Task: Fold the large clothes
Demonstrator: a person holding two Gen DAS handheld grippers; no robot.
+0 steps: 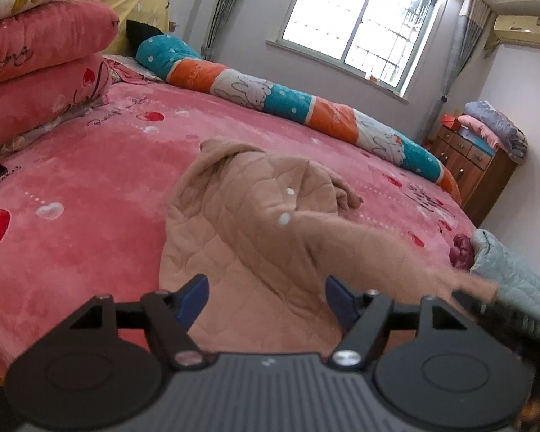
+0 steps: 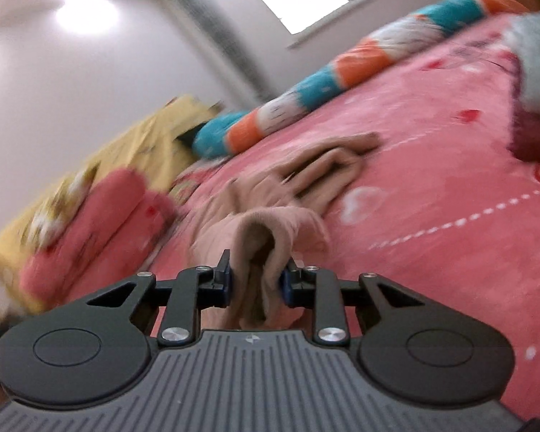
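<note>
**Beige quilted garment half lifted off the pink bed**

Beige quilted cloth, a large garment [image 1: 255, 223], lies crumpled near the middle of the bed [image 1: 90, 187], on its pink blanket printed with hearts. One part of it, likely a sleeve, stretches away to the right in the left wrist view, raised off the blanket.

The left claw [image 1: 266, 298] hangs over the near edge of the garment with its blue-tipped fingers [image 1: 194, 300] spread wide; the cloth lies under them, and I see no pad pressing on it.

The right claw [image 2: 257, 279] is pinching a bunched fold of the garment [image 2: 266, 237] between its pads, the cloth bulging out ahead of them. That view is tilted and blurred.

Along the far side of the bed runs a long striped bolster [image 1: 288, 97]; pink pillows [image 1: 43, 72] are stacked at the head.
</note>
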